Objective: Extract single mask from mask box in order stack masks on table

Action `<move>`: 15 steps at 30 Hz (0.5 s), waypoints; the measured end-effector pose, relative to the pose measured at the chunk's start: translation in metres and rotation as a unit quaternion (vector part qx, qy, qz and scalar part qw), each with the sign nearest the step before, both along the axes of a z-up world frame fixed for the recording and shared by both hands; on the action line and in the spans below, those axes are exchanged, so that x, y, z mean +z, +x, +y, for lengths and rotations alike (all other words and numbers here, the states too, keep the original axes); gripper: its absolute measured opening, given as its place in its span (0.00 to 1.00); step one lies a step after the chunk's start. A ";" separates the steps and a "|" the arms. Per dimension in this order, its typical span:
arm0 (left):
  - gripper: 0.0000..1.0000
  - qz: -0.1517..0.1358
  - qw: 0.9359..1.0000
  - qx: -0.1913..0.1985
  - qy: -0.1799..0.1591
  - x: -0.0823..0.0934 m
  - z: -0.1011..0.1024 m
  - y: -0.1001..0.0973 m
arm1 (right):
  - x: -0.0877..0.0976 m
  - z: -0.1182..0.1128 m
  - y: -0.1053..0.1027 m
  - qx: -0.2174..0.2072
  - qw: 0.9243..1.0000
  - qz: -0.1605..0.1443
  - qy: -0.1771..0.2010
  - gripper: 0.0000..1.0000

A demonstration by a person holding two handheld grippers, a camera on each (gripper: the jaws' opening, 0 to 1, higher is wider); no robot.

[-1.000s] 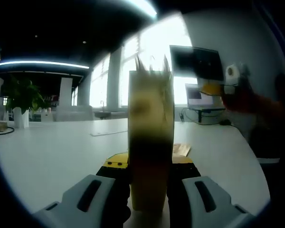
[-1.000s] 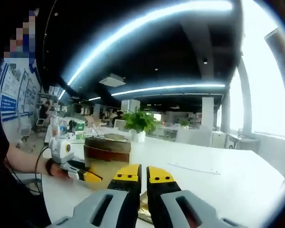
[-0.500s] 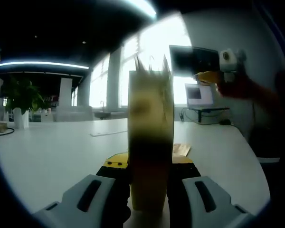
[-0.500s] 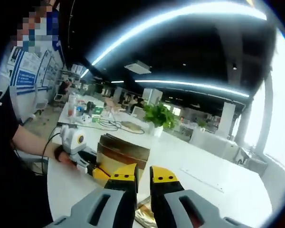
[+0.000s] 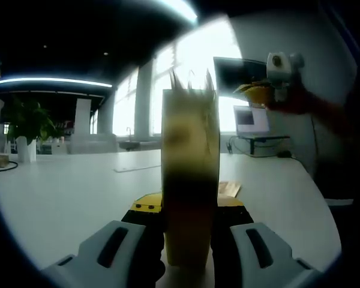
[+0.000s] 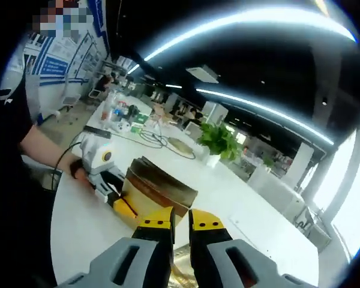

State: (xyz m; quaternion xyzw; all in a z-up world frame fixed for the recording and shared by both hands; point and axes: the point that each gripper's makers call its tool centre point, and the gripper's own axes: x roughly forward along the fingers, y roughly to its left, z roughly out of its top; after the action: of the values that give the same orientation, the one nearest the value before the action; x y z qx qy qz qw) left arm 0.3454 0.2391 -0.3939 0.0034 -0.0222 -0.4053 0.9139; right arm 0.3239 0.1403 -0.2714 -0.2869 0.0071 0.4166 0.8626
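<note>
The left gripper, with yellow-tipped grey jaws, clamps the tall yellow-brown cardboard mask box upright on the white table. In the right gripper view the box sits at 10 o'clock of the right gripper, whose jaws stand nearly closed, pinching a thin golden mask.

Left hand-held gripper clamped low, right hand-held gripper raised, nearly closed

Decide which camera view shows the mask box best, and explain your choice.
The right gripper view: the mask box lies whole on the white table, clamped by the left claw. The left gripper view shows it close, dark and backlit.
</note>
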 end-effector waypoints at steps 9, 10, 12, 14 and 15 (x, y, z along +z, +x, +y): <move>0.20 0.000 1.000 0.000 0.000 -0.002 0.002 0.002 | 0.000 0.018 -0.003 0.047 0.998 0.001 -0.044 0.05; 0.20 0.000 1.000 0.000 0.000 -0.002 0.003 0.003 | 0.001 0.020 -0.003 0.052 0.998 0.004 -0.042 0.05; 0.20 0.000 1.000 0.000 0.000 -0.002 0.002 0.003 | 0.001 0.023 -0.005 0.062 0.997 0.002 -0.052 0.05; 0.20 0.000 1.000 0.000 0.001 0.000 0.000 0.000 | 0.001 0.025 -0.007 0.071 0.995 -0.004 -0.067 0.05; 0.20 0.000 1.000 0.000 0.001 -0.001 0.000 0.001 | 0.001 0.026 -0.007 0.074 0.995 -0.002 -0.068 0.05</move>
State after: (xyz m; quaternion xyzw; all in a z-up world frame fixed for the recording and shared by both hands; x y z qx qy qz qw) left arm 0.3460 0.2392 -0.3944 0.0041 -0.0222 -0.4052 0.9140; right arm 0.3169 0.1663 -0.2701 -0.3453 0.0122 0.4770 0.8081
